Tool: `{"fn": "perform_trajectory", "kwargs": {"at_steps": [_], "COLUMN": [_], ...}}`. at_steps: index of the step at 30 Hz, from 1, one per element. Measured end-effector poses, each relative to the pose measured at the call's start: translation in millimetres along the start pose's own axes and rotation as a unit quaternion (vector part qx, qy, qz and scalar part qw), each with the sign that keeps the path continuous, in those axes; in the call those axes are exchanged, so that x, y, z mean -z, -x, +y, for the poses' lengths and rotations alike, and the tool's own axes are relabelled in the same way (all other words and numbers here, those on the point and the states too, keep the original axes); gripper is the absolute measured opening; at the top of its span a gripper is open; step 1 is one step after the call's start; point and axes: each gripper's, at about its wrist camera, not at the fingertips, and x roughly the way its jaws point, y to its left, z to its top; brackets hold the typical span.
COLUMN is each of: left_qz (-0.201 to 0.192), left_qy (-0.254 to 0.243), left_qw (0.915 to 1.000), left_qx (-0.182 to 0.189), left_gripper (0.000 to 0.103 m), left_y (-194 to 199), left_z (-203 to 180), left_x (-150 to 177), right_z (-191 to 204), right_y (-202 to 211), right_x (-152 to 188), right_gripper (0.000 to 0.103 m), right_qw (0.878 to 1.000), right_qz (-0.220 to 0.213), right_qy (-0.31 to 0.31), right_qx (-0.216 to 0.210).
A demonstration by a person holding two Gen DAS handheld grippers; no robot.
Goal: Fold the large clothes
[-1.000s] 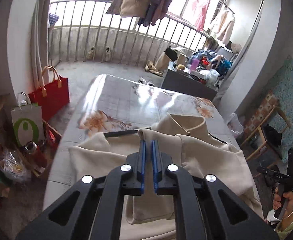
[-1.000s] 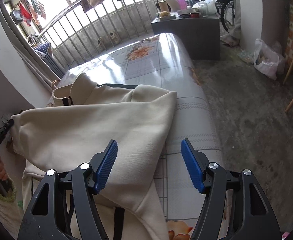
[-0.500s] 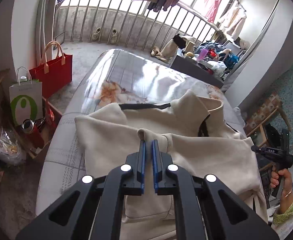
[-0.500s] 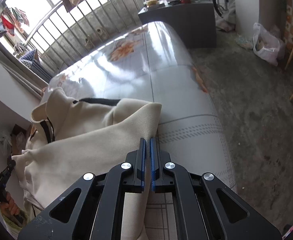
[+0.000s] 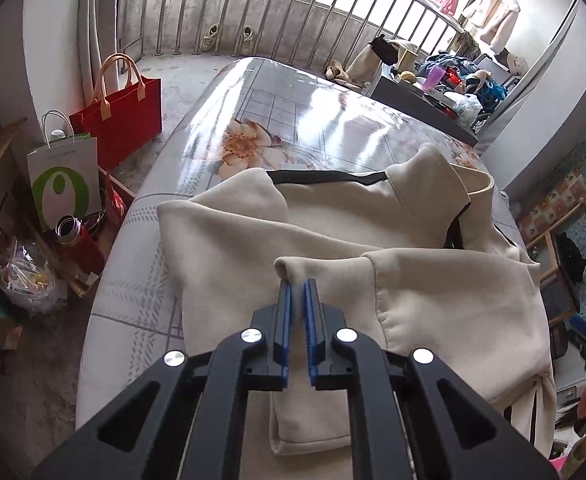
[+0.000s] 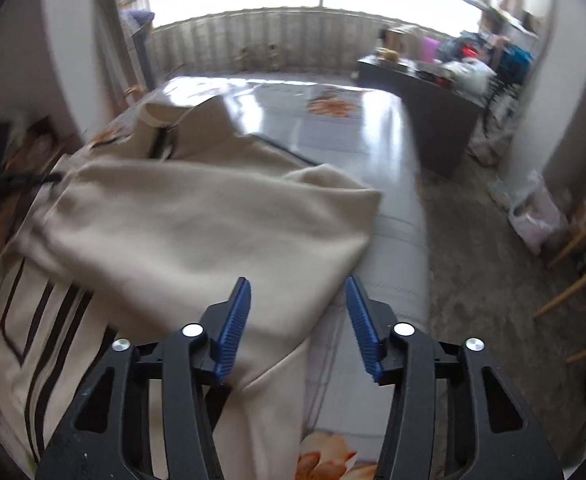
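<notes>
Right now my left gripper (image 5: pixel 297 284) has its fingers pinching a folded edge of the cream jacket (image 5: pixel 333 248), keeping that sleeve fold over the body. The jacket lies spread on the glossy floral desk (image 5: pixel 293 120). My right gripper (image 6: pixel 297 308) hovers with fingers spread, gripping nothing, above the jacket's right edge.
</notes>
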Motion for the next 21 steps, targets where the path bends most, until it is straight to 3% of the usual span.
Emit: {"fn": "perform_trajectory", "kwargs": {"at_steps": [4,6,7,8,9,13,16,19,21], "left_qz": [0.001,0.002,0.001,0.001,0.001,-0.001,0.016,0.021,0.022], "left_qy": [0.014,0.019,0.018,0.017,0.017,0.007,0.005,0.005,0.006], "left_qw": [0.9999,0.9998,0.9998,0.9999,0.9998,0.9998,0.9997,0.9996,0.9996], "left_qx": [0.001,0.002,0.003,0.004,0.008,0.019,0.020,0.016,0.019], "left_gripper": [0.007,0.007,0.007,0.007,0.006,0.006,0.007,0.007,0.007], "left_y": [-1,0,1,2,4,14,7,3,3], "left_z": [2,2,2,1,1,-2,-2,-2,-1], "left_x": [0,1,1,1,1,3,7,12,12], "right_z": [51,58,58,56,52,31,17,11,8], "right_y": [-6,-21,-21,-21,-20,4,-10,-12,-2], "right_x": [40,54,56,58,57,57,63,66,66], "right_gripper": [0.056,0.047,0.042,0.002,0.002,0.002,0.002,0.004,0.022], "right_qw": [0.989,0.979,0.978,0.977,0.976,0.985,0.984,0.986,0.990], "right_qz": [0.052,0.072,0.062,0.061,0.062,0.015,0.031,0.041,0.041], "right_qy": [0.129,0.163,0.163,0.156,0.146,0.080,0.066,0.058,0.046], "right_qx": [0.057,0.103,0.112,0.128,0.151,0.150,0.163,0.152,0.128]}}
